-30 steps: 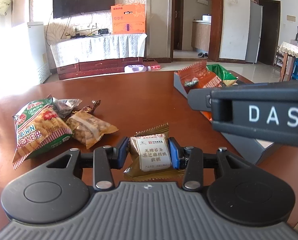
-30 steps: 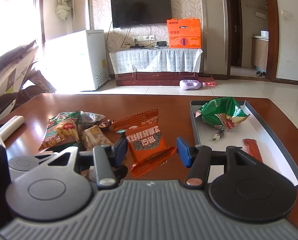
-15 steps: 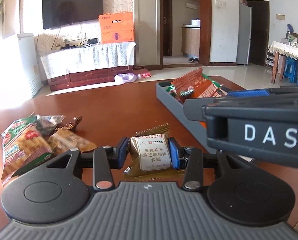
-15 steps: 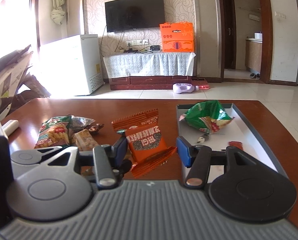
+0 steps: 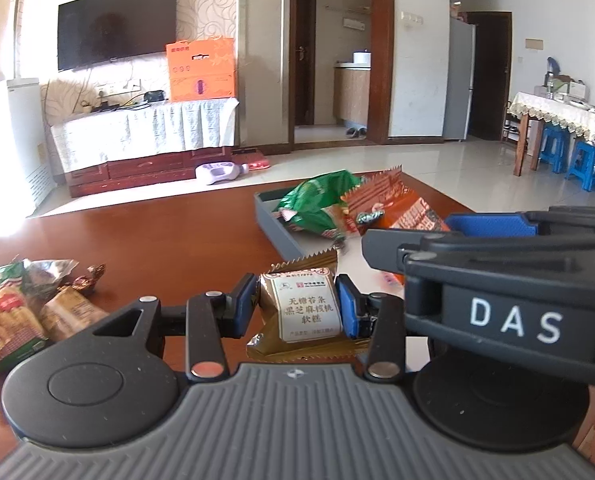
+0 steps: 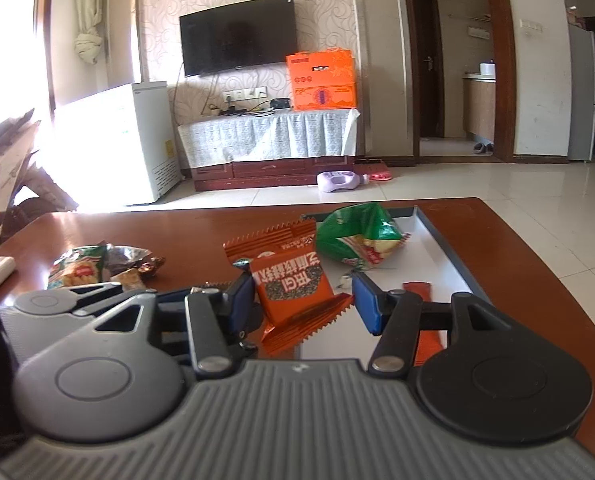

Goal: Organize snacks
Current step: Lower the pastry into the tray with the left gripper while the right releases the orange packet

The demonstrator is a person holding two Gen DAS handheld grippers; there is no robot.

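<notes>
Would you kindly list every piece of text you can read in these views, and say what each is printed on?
"DAS": side of the right gripper.
"无糖苔条 黑芝麻核桃 软糕": brown packet in the left gripper.
"KER": prawn cracker bag, cut off.
Orange packet: upside down, unclear.
Orange box: too small.

An orange snack packet (image 6: 293, 288) is seen held in the right tool (image 6: 303, 300), its left edge against the left blue pad (image 6: 243, 294), while a gap is left between the packet and the right pad. Beyond it, a grey tray (image 6: 443, 240) with a white floor is set on the brown counter (image 6: 493, 248); a green snack bag (image 6: 357, 238) and a small red sachet (image 6: 419, 290) lie in it. A heap of snack packets (image 6: 97, 266) is seen at the counter's left. Part of the left tool (image 6: 63, 304) is visible at the lower left
</notes>
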